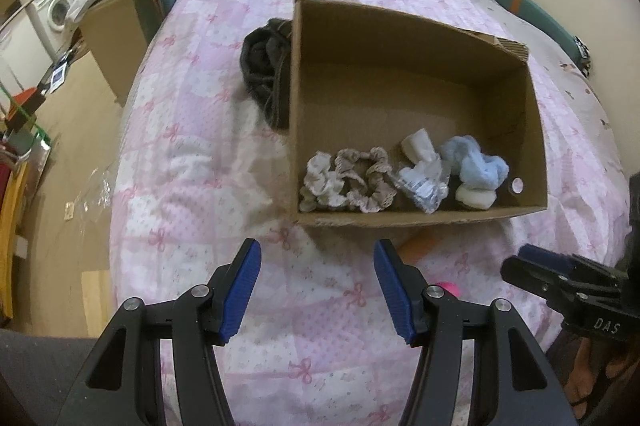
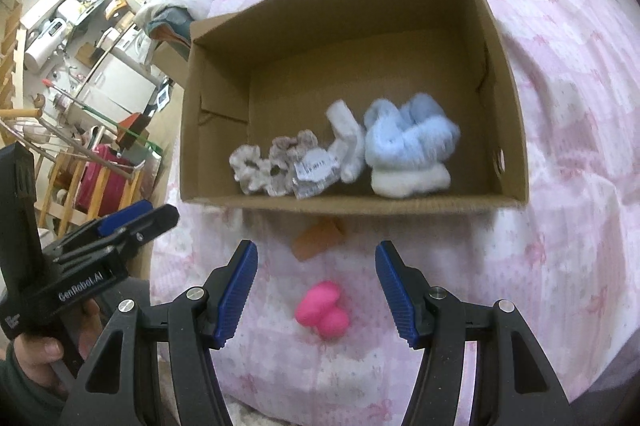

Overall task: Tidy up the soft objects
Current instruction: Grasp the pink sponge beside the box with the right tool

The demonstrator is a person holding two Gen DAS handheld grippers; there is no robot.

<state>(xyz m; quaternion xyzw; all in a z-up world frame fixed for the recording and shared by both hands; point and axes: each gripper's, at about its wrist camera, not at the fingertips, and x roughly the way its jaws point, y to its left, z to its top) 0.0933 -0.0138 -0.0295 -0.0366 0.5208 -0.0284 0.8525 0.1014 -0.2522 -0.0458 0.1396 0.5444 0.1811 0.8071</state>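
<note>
The left gripper [image 1: 316, 286] and the right gripper [image 2: 316, 290] are both held with jaws spread wide and nothing between them, above the pink quilt [image 1: 192, 154]. A pink soft object [image 2: 323, 310] is seen on the quilt between the right fingers. Scrunchies [image 1: 344, 182] and fluffy blue socks [image 2: 408, 138] are placed along the near wall of the cardboard box [image 1: 416, 216].

White lettering "GenRobot.AI" runs along the black body of the left gripper [image 2: 120, 226], while the black right gripper [image 1: 532, 262] bears what seems to read "DAS".
</note>
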